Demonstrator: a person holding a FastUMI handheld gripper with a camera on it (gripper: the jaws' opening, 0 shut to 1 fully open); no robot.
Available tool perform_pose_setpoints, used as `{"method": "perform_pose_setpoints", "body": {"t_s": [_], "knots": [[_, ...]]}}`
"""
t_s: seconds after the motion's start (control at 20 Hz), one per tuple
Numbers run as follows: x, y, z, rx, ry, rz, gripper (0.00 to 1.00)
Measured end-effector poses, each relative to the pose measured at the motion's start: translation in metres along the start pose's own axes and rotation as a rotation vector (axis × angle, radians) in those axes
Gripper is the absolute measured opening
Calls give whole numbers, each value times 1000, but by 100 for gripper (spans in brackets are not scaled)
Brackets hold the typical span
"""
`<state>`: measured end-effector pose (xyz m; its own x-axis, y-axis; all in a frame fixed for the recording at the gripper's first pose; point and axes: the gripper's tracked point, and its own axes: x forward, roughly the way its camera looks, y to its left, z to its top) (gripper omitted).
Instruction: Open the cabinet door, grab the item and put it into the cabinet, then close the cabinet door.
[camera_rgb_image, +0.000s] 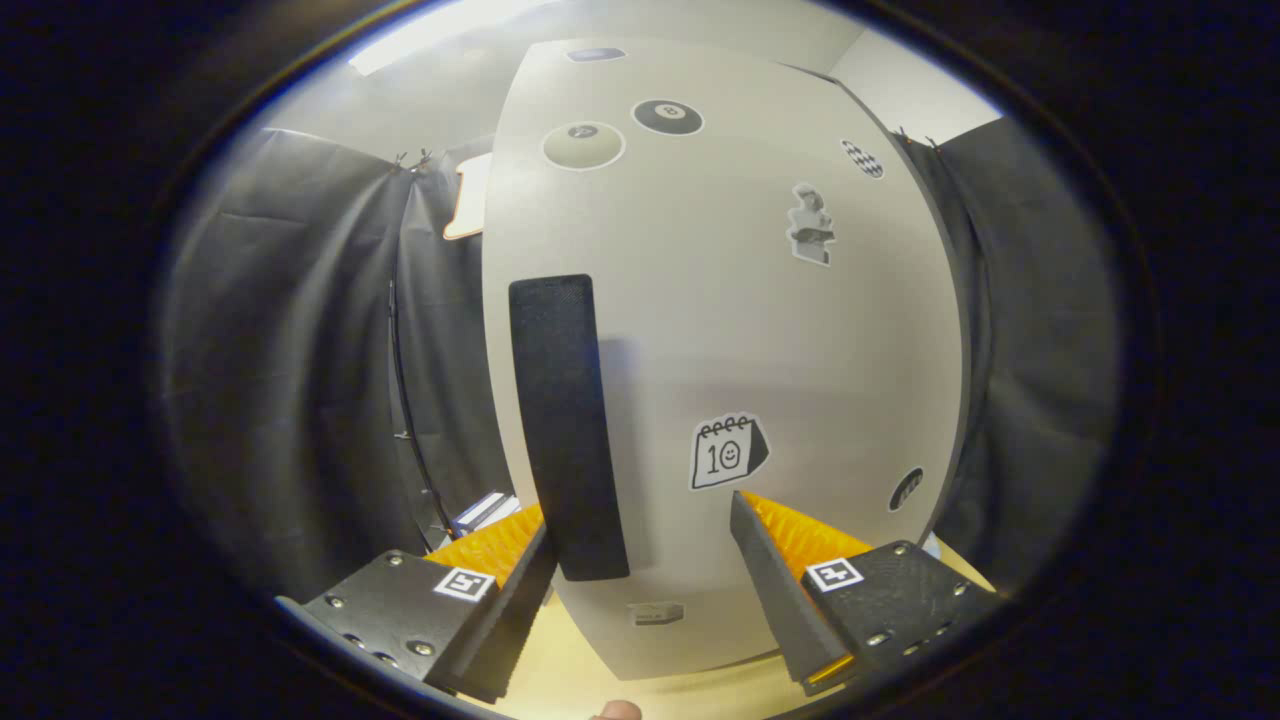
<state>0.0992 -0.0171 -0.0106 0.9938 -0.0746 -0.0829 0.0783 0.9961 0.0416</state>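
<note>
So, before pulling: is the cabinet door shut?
Cannot tell; the cabinet door faces the open gripper, its handle just ahead, edges unclear.

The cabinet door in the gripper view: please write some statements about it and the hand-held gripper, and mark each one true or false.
1. The cabinet door is shut. True.
2. The hand-held gripper is shut on the black vertical handle. False: its fingers are spread apart; the handle's lower end sits just beside one finger and is not clamped.
3. A calendar sticker is on the door, just beyond the fingers. True.
4. The door carries no stickers near its top. False: two round ball stickers sit there.
5. The handle lies horizontally across the door. False: it runs up and down near one edge.
</note>
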Motion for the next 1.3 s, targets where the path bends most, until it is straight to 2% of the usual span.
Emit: {"method": "perform_pose_setpoints", "body": {"t_s": [0.25,1.0,1.3], "knots": [[24,5,-1,6,-9,0,97],[30,4,3,10,-16,-7,99],[29,2,14,-10,-65,-3,99]]}}
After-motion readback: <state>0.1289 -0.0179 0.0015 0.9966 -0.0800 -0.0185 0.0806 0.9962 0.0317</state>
